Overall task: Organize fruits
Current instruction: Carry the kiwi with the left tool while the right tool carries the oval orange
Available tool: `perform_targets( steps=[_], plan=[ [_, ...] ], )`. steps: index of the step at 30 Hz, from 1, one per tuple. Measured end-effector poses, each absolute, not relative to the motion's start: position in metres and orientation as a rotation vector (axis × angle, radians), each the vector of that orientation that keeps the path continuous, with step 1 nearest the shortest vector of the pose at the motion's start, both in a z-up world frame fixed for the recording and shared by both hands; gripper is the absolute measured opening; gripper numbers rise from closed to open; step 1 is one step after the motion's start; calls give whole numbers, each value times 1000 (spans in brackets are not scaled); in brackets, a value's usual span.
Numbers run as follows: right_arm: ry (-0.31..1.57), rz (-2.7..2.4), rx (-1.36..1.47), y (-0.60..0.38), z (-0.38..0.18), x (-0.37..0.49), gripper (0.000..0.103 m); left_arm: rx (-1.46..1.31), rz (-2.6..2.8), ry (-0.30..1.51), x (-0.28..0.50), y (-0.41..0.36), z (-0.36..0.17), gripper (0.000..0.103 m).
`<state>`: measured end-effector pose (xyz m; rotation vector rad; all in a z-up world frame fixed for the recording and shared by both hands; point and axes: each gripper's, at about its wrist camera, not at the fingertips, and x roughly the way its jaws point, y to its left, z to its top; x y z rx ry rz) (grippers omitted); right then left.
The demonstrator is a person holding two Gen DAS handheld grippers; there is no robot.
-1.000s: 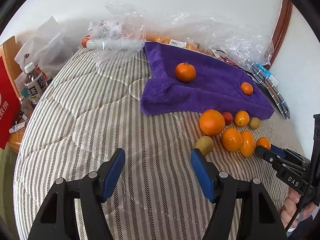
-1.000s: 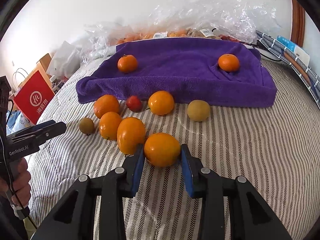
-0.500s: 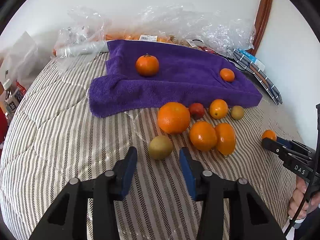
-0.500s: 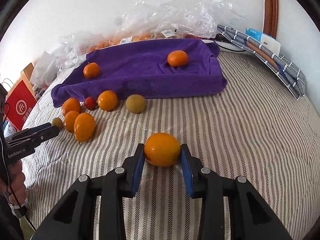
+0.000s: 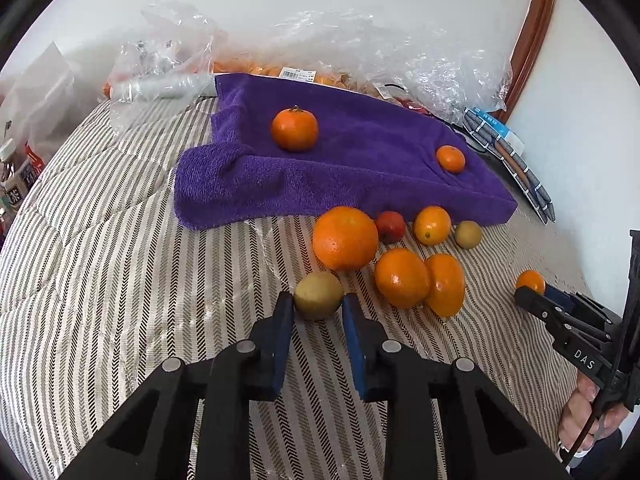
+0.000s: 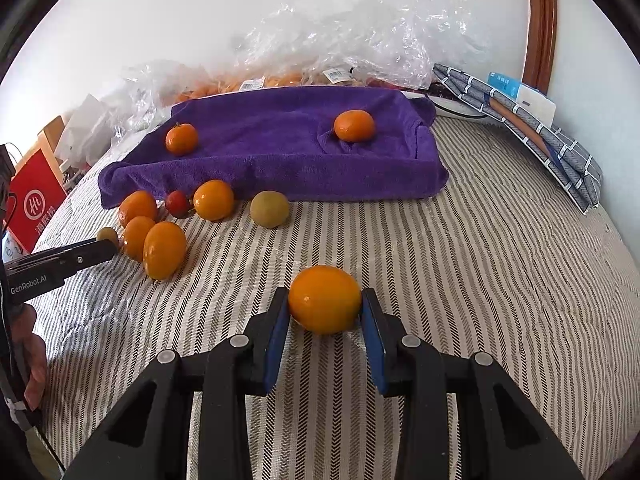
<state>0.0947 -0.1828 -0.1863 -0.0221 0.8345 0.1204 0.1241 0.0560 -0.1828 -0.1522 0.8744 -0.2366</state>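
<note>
In my left wrist view, my left gripper [image 5: 318,316] had just been closing: a second before, its blue pads stood wide over bare striped bedding [image 5: 120,280], and now they pressed both sides of the green-brown fruit [image 5: 319,295] at the view's centre. The big orange [image 5: 345,237] sat just beyond it at 12 o'clock, two more oranges [image 5: 420,282] touching each other at 2 o'clock, and the purple towel [image 5: 320,176] farther back with two mandarins on it. From 7 to 10 o'clock the bedding lay open. My right gripper [image 5: 538,294] showed at 3 o'clock with its fruit. In my right wrist view, my right gripper [image 6: 325,312] was clamped on a yellow-orange fruit [image 6: 325,298], as before, but the fruit cluster [image 6: 160,232] had slid from right ahead of the pads out to 10 o'clock. Bedding from 12 to 4 o'clock was open up to the towel's front edge [image 6: 280,184] and the folded checked cloth [image 6: 560,152] by the wall.
</note>
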Motion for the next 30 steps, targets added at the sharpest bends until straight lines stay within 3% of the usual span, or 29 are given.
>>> perform_targets(
  steps=[8,11,13,16,30],
  plan=[
    [834,126,23,-189,-187,97,35,-104,-219,876,125,46,-182,30],
    [850,132,48,-192,-188,100,35,-96,-225,874,128,40,-182,39],
    [853,132,61,-193,-189,101,35,-56,-199,875,127,34,-182,39],
    [851,122,67,-195,-189,101,35,-36,-156,875,127,34,-181,25],
    [802,112,4,-186,-184,92,35,-283,-248,730,108,75,-168,25]
  ],
)
